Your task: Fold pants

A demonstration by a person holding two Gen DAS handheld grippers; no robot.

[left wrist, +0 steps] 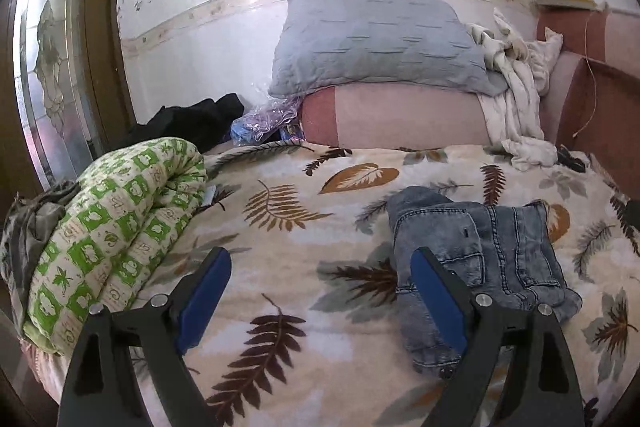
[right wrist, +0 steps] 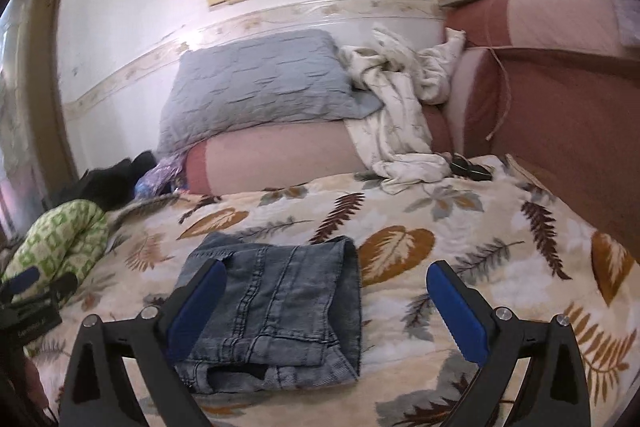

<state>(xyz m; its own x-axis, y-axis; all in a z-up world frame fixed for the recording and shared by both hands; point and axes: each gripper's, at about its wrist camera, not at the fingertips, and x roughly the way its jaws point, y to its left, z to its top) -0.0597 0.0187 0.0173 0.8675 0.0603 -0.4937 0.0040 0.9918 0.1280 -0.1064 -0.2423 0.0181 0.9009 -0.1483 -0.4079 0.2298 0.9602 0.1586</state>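
A pair of blue jeans (right wrist: 272,311) lies folded into a compact, roughly square bundle on a bed covered by a cream blanket (right wrist: 460,219) printed with brown and grey leaves. The waistband end faces the cameras, and the bundle's slightly longer side runs away toward the head of the bed.

The left claw (left wrist: 320,307) hangs over the blanket with its blue-padded fingers spread wide, holding nothing. The jeans (left wrist: 480,259) sit to its right, and the claw's right finger overlaps the bundle's near left edge in the picture; whether it touches the cloth cannot be told.

The right claw (right wrist: 326,311) is also wide open and empty. The jeans lie ahead and toward its left, filling the left half of the gap between its fingers, with bare blanket under the right half.

Both claws are close to the bundle, one on each side. By its look, the folding seems finished or nearly so.

Farther off are a rolled green and white quilt (left wrist: 116,239), a blue-grey pillow (left wrist: 376,43) on a pink bolster (left wrist: 400,119), and a crumpled white cloth (right wrist: 396,115).
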